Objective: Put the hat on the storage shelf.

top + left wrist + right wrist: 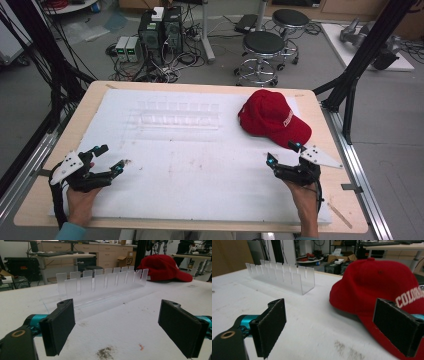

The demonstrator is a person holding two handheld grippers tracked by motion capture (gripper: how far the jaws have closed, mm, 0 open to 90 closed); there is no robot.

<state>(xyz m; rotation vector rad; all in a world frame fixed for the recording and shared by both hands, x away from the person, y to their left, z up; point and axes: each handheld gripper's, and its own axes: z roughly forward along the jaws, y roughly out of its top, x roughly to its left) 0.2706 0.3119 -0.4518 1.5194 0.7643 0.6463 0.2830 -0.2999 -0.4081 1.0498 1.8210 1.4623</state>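
Observation:
A red baseball cap point(272, 119) with white lettering lies at the back right of the white table cover point(200, 170); its brim points toward the front right. My right gripper point(283, 153) hovers just in front of the brim, open, and the right gripper view has the cap point(374, 287) close ahead with the right jaw over its brim. A clear slotted acrylic rack point(175, 115) stands at the back centre. My left gripper point(111, 157) is open near the front left, facing the rack point(105, 281) with nothing between its jaws.
The wooden table edge point(65, 130) frames the white cover. Behind the table the floor holds two black stools point(262, 50), computer towers point(160, 30) and tangled cables. Black frame posts point(360, 60) rise at the right. Small dirt stains point(106, 353) mark the cover.

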